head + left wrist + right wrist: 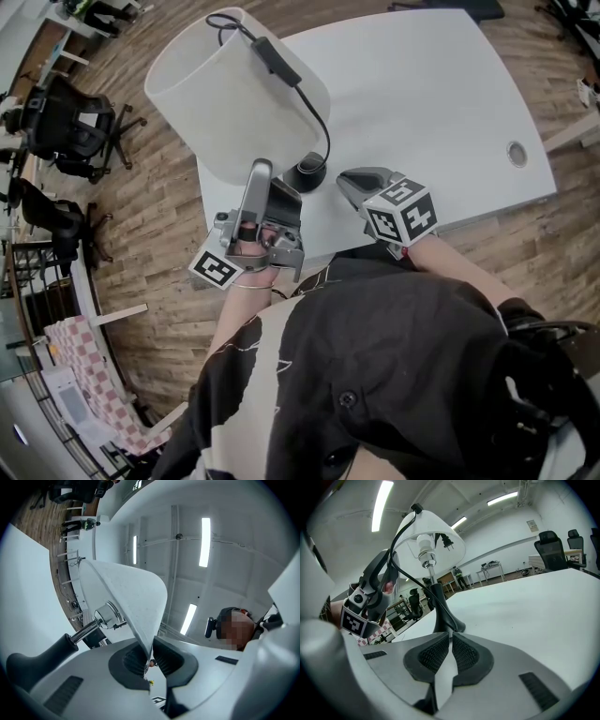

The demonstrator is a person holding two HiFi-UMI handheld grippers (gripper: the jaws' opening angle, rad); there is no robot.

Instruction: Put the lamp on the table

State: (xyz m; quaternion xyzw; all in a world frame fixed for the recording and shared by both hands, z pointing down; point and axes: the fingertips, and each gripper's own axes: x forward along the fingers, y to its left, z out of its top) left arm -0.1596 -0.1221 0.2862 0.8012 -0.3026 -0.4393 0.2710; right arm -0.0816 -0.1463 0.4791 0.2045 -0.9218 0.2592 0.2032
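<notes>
left gripper (pixel 151 645) tilted up, jaws pinched shut on the lampshade edge (pixel 140 620) that runs up from between them; right gripper (pixel 450 639) close by on its right, angled down, jaws together, nothing between them.

One lamp (pixel 239 94) and one white table (pixel 422 112) are recorded across the upper frame. Two grippers are counted at centre: left gripper (pixel 258 176), right gripper (pixel 349 181). Two black office chairs (pixel 66 122) are listed at the left edge.
</notes>
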